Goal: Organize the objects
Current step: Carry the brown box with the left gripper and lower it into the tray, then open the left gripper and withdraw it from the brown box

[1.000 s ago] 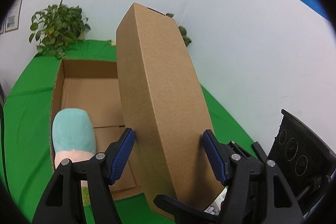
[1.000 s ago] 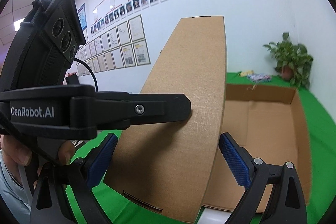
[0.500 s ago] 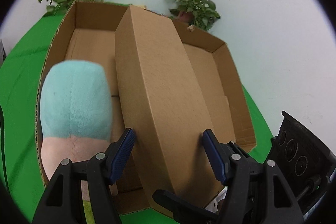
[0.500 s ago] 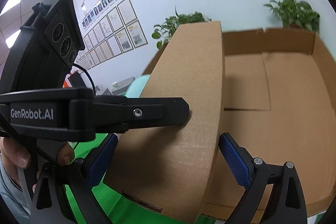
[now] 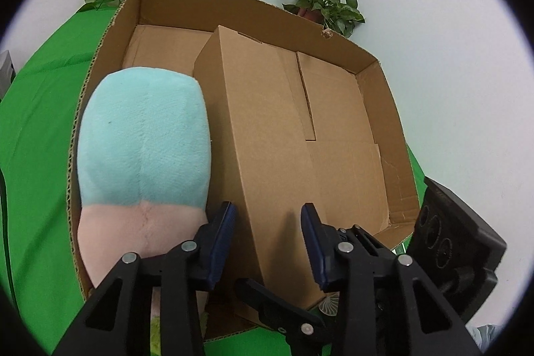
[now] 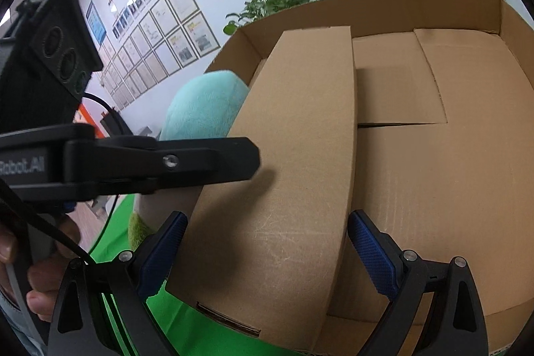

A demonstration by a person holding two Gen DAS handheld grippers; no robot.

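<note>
Small box [image 5: 267, 139]: inside the big box [image 5: 377, 62], long way pointing away from both grippers.
Plush toy [image 5: 143, 135]: touching its left side.
Left gripper [image 5: 268, 241]: closing – nothing pinched.
Right gripper [image 6: 267, 249]: wide – around the small box's near end.

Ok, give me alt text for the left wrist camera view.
A closed cardboard box lies in a large open carton beside a teal-and-pink plush toy; the left gripper is closing, the box's near end between its fingers.

cardboard box [image 6: 293, 175] btwn right gripper [image 6: 267, 242] fingers
</note>
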